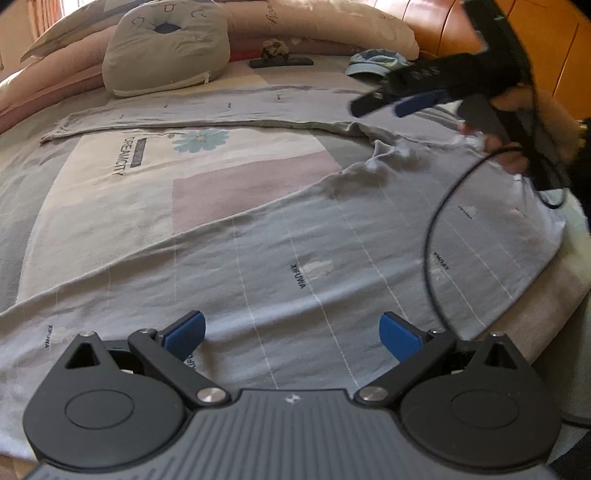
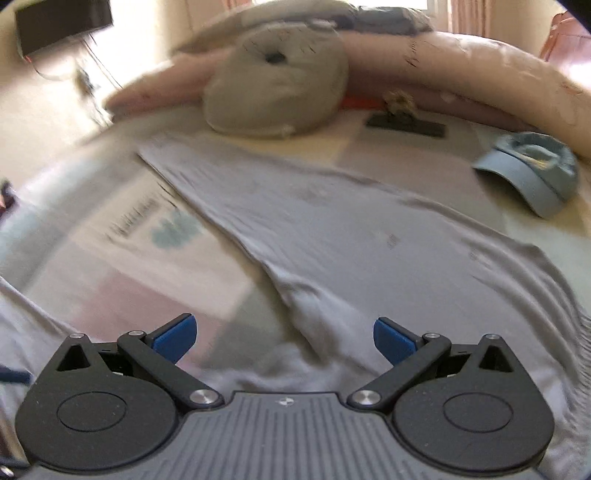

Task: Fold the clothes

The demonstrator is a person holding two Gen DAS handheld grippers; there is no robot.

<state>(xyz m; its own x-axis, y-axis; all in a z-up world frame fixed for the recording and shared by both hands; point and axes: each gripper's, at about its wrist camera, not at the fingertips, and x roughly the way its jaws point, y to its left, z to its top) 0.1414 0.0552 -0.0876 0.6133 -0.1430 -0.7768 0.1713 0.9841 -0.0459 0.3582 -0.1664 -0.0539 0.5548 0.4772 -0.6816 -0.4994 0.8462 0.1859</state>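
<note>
Blue cap (image 2: 532,173) beside grey trousers (image 2: 332,236)

light: bright daylight, soft shadows | glare: window (image 2: 437,5) blown out in right wrist view | blur: right view smeared, left view sharp except the blurred right claw (image 1: 380,105) | distortion: fisheye bending, dark corners
</note>
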